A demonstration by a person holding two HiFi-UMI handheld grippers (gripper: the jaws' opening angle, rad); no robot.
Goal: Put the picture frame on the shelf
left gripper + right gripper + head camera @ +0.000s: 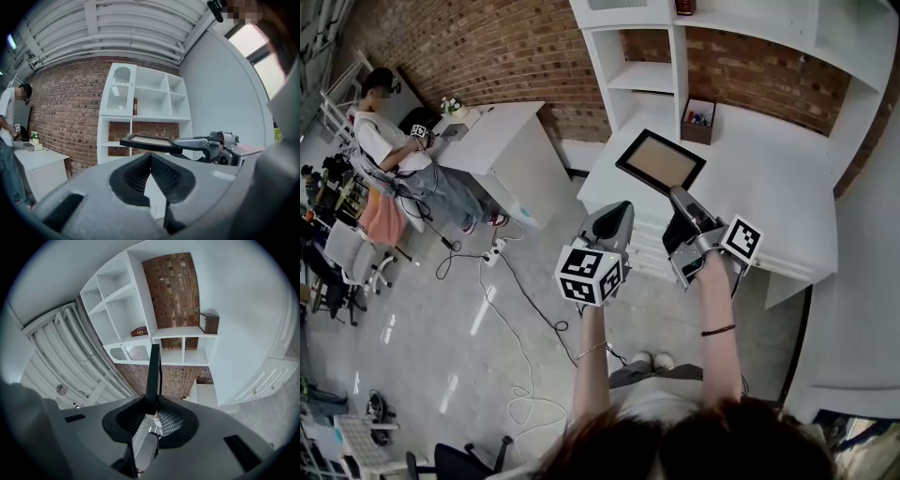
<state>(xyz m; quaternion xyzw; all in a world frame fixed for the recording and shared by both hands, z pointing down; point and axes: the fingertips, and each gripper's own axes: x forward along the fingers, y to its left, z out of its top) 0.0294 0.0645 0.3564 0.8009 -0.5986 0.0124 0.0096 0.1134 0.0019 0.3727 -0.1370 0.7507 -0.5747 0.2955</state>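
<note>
Where the head view looks down, the picture frame (661, 161), a flat rectangle with a black rim and a tan panel, hangs over the smooth white desk (769, 192), gripped at its near corner by the right tongs (676, 195). The left tongs (619, 208) sit just beside them, to the left, touching nothing. Both bare forearms reach forward, each with a thin band at the wrist. A white shelf (642, 75) of open cubbies stands against rough red brick behind the desk, with a small brown box (698, 122) at its foot.

From the left gripper view, the left tongs (150, 158) are clenched, their dark ribbed pads meeting in a V with nothing between. Beyond them the picture frame (147, 140) lies nearly level in the air, held at its right end by the right tongs (180, 144), in front of the shelf (150, 101).

Through the right gripper view, the right tongs (153, 404) are clamped on the picture frame (153, 369), seen edge-on as a thin black bar rising between the meshed pads, pointed at the shelf (122, 310).
</note>
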